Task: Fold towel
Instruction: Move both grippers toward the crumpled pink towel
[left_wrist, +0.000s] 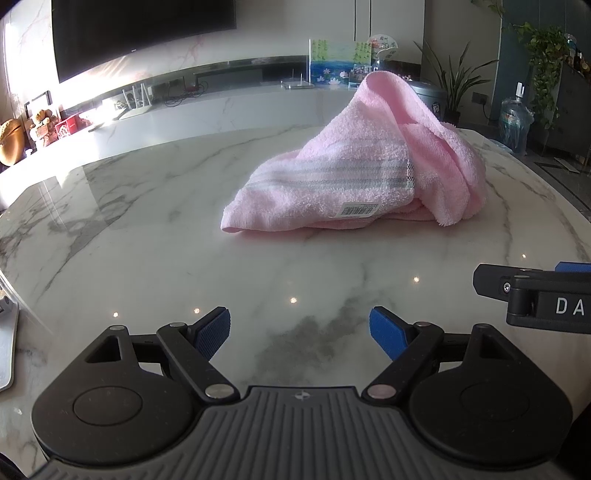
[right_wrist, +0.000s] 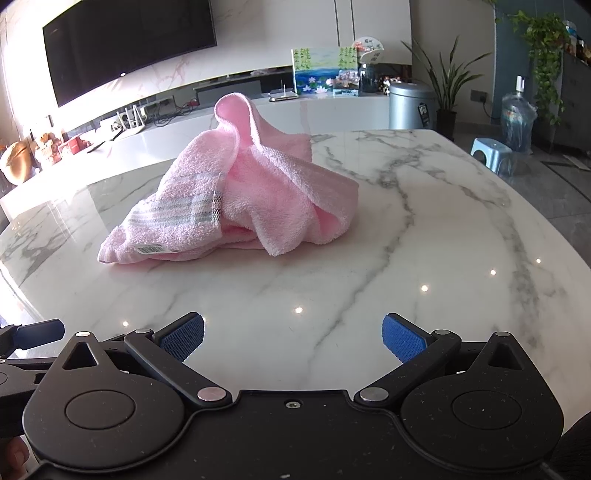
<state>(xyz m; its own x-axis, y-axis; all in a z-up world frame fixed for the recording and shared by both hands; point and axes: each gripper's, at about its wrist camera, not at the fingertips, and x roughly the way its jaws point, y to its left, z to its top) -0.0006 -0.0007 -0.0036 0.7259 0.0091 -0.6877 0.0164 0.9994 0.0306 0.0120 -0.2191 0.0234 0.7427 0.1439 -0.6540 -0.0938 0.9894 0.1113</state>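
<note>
At the bottom of each wrist view, the left gripper (left_wrist: 300, 334) and right gripper (right_wrist: 293, 338) tilt downward over the white marble table (right_wrist: 443, 240), jaws spread apart, empty. Beyond them, mid-frame, the crumpled pink terry towel (right_wrist: 236, 199) lies heaped.

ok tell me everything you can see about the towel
The towel is pink terry cloth, crumpled in a loose heap, not folded. One end shows a band of grey and white stripes, with a white barcode label below it near the edge. A fold stands up as a peak at the back; other layers drape down with a fuzzy hem showing. It lies on the marble table, touching nothing else. Both grippers are open, short of it.
</note>
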